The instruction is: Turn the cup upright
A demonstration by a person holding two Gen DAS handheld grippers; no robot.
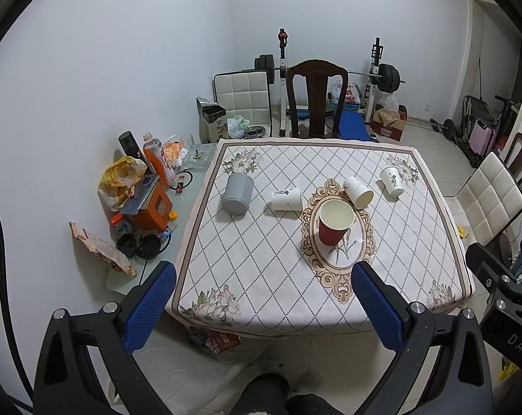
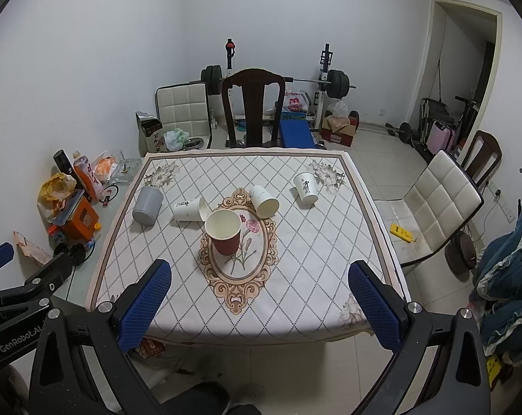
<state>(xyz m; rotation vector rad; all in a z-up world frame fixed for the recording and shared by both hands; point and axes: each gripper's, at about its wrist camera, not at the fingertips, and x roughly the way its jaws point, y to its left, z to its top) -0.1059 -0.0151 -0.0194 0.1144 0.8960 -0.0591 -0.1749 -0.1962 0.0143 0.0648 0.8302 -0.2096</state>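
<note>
A red paper cup (image 1: 334, 222) (image 2: 224, 232) stands upright on the oval medallion of the tablecloth. Three white paper cups lie on their sides behind it: one left (image 1: 287, 199) (image 2: 189, 210), one middle (image 1: 357, 192) (image 2: 264, 201), one far right (image 1: 392, 182) (image 2: 306, 183). A grey cup (image 1: 237, 194) (image 2: 147, 205) sits mouth-down at the left. My left gripper (image 1: 264, 306) is open and empty above the table's near edge. My right gripper (image 2: 261, 306) is open and empty, also at the near edge.
The table (image 1: 261, 297) (image 2: 330, 276) carries a diamond-patterned cloth. Bottles, bags and boxes (image 1: 146, 186) crowd a side surface at the left. A dark wooden chair (image 1: 316, 100) stands behind the table, a white padded chair (image 2: 437, 204) at the right. A weight rack stands at the back wall.
</note>
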